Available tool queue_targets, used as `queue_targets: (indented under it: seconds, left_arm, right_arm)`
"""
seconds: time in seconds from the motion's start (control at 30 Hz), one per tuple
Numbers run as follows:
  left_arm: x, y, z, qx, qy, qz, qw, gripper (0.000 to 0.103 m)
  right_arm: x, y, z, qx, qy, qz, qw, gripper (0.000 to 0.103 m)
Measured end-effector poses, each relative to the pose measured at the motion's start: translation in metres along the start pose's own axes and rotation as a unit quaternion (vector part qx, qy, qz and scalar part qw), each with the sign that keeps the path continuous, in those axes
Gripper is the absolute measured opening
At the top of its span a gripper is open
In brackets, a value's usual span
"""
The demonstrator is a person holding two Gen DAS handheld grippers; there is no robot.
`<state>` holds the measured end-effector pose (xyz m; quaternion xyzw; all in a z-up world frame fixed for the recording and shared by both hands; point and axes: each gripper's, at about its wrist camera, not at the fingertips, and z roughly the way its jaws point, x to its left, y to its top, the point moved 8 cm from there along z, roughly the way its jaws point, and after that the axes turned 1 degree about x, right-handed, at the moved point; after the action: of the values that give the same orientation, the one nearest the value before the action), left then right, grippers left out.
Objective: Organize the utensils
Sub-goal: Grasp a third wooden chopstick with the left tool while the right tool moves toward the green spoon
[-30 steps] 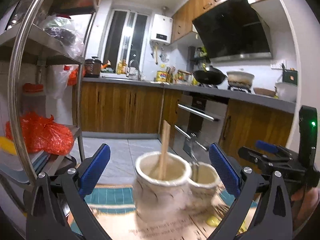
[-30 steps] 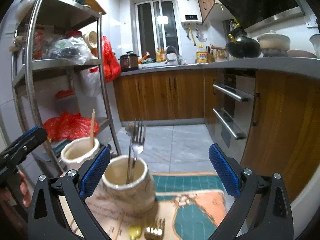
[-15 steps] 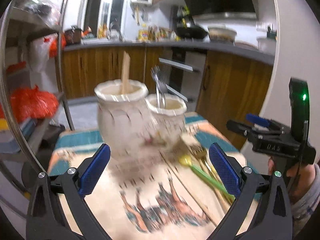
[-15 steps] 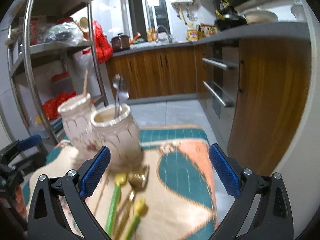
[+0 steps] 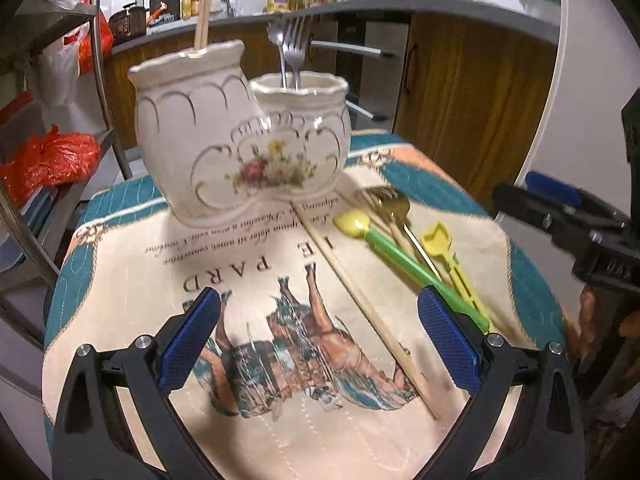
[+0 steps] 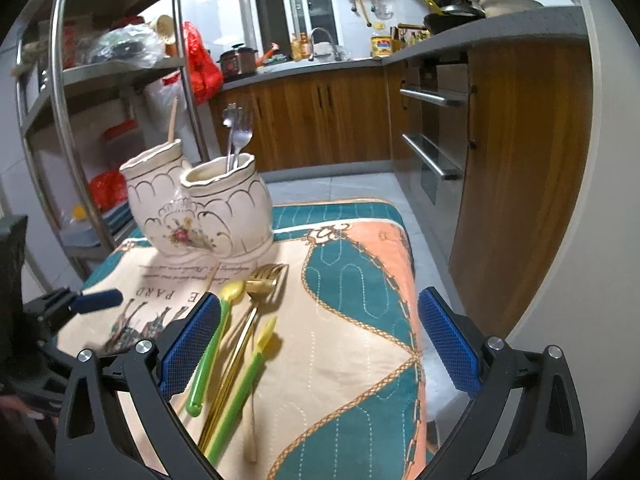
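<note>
On patterned cloth (image 5: 132,280), twin ceramic holder (image 5: 224,136), chopstick (image 5: 201,26) left pot, forks (image 5: 291,46) right

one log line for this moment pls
left claw open, empty | right claw open, empty | holder: chopstick, metal forks | loose: chopstick, gold fork, green spoons

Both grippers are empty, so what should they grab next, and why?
Probably the left gripper should drop onto the loose chopstick right below it. Both grippers are open, and its partner already stands in the taller pot, so this one likely belongs there.
</note>
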<state>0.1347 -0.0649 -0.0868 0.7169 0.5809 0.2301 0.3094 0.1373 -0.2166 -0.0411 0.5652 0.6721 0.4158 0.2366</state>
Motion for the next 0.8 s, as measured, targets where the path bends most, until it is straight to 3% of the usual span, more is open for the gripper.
queue_targets:
  seconds: [0.1,0.27,0.5,0.63,0.8]
  left_arm:
    - [-0.004,-0.005,0.002,0.015,0.007,0.002,0.9999,0.091]
    - [-0.014,-0.012,0.004,0.034,0.008,0.007,0.9994,0.064]
    - [-0.023,-0.015,0.009,0.043,0.014,0.013,0.9989,0.045]
    - [-0.018,-0.015,0.009,0.044,0.015,0.016,0.9988,0.016]
    - [-0.007,-0.017,0.004,0.052,0.006,0.041,0.9978,0.008]
  right_arm:
    - [-0.007,0.000,0.002,0.003,-0.002,0.009,1.000,0.098]
    - [-0.006,-0.001,0.005,0.004,0.002,0.010,1.000,0.098]
    - [-0.004,-0.002,0.006,0.005,0.001,0.001,1.000,0.098]
    - [0.000,-0.001,0.005,0.004,0.000,-0.012,1.000,0.098]
    - [0.014,-0.004,0.005,0.010,0.008,-0.047,0.999,0.097]
